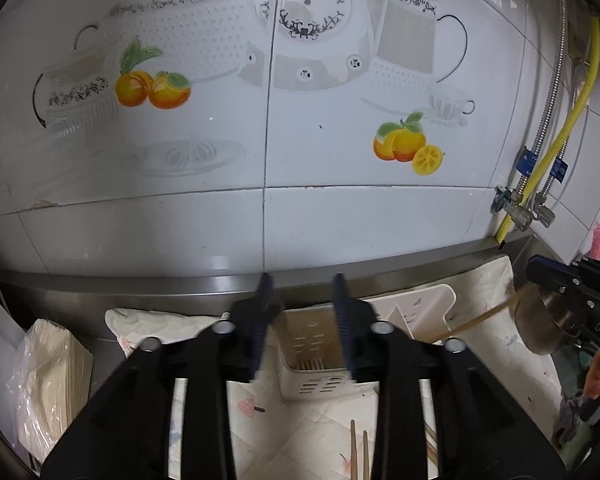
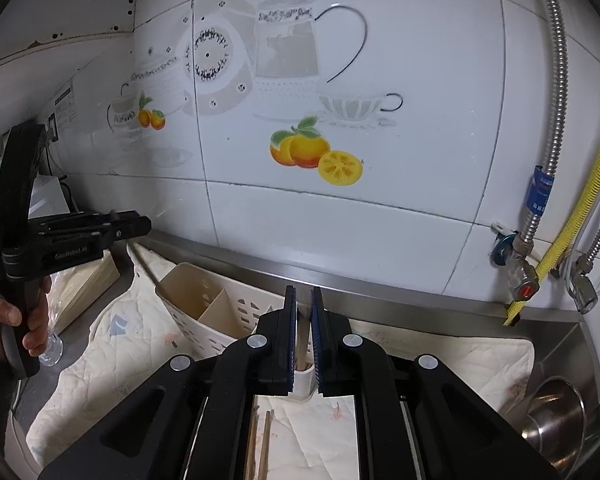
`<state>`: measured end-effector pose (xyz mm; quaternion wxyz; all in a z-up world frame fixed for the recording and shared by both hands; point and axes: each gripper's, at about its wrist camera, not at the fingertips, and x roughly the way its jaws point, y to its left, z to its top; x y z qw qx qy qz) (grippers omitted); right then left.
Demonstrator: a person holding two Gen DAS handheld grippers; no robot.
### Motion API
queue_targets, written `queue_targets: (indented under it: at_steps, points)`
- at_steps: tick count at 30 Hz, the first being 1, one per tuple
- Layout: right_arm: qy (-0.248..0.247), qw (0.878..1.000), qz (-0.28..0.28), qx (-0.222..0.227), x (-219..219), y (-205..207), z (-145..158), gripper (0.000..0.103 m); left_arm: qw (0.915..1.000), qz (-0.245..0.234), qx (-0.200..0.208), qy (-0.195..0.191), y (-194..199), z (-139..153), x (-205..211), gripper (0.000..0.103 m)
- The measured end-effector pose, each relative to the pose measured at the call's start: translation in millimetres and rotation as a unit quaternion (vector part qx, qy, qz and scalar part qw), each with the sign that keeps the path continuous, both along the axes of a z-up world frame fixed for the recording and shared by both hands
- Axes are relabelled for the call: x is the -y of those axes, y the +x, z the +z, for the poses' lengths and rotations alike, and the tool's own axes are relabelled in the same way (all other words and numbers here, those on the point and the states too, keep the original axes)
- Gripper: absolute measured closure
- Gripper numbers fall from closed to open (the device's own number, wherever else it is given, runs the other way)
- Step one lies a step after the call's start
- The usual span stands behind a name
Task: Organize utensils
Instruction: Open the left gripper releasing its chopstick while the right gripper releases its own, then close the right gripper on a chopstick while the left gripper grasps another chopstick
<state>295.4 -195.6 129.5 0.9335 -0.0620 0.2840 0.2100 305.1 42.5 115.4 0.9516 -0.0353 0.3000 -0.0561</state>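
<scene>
A cream plastic utensil holder lies on a quilted cloth, with several chopstick ends showing in its front compartment. My left gripper hovers over it, open, with nothing between its fingers. Two loose chopsticks lie on the cloth in front. My right gripper is shut on a wooden chopstick, whose lower end sits at the holder's white corner. In the left wrist view the right gripper comes in from the right, its chopstick slanting toward the holder. Loose chopsticks lie below.
A tiled wall stands close behind a steel ledge. A plastic bag of stacked sheets sits left. A steel bowl sits right, and pipes and valves hang at the right wall. A hand holds the left gripper above a glass.
</scene>
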Motion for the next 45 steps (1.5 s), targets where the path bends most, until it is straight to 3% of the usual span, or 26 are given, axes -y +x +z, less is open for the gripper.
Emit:
queue_targets:
  at_steps: [4, 9, 15, 19, 27, 34, 40, 45]
  points:
    - [0.002, 1.000, -0.002, 0.008, 3.7, -4.4, 5.1, 0.090, 1.0000, 0.006, 0.006, -0.003, -6.0, 4.3, -0.1, 0.054]
    - [0.013, 1.000, -0.007, 0.019, 13.0, -17.4, 12.9, 0.086, 0.9997, 0.013, 0.016, 0.012, -23.0, 10.8, 3.1, 0.049]
    - [0.011, 0.999, -0.006, 0.045, 22.9, -53.4, 17.5, 0.080, 0.9991, 0.019, 0.034, 0.016, -55.7, 17.3, 2.8, 0.034]
    - [0.017, 0.999, 0.005, 0.042, 26.8, -83.9, 4.1, 0.079, 0.9991, 0.019, 0.037, 0.010, -83.2, 10.4, 1.7, 0.029]
    - [0.009, 1.000, 0.012, -0.008, 27.3, -131.7, -62.7, 0.079, 0.9995, 0.018, 0.025, -0.005, -134.2, -26.6, -1.6, 0.017]
    - [-0.022, 0.998, 0.007, -0.062, 27.4, -159.6, -131.1, 0.071, 0.9993, 0.036, 0.008, 0.000, -166.9, -63.4, -5.7, 0.006]
    - [-0.042, 0.994, -0.004, -0.101, 27.4, -167.6, -175.2, 0.069, 0.9983, 0.052, -0.019, -0.020, -183.2, -92.3, -10.6, 0.005]
    - [-0.042, 0.991, -0.013, -0.124, 33.4, -166.9, -194.8, 0.066, 0.9974, 0.062, -0.037, -0.012, -193.0, -110.4, -10.8, 0.005]
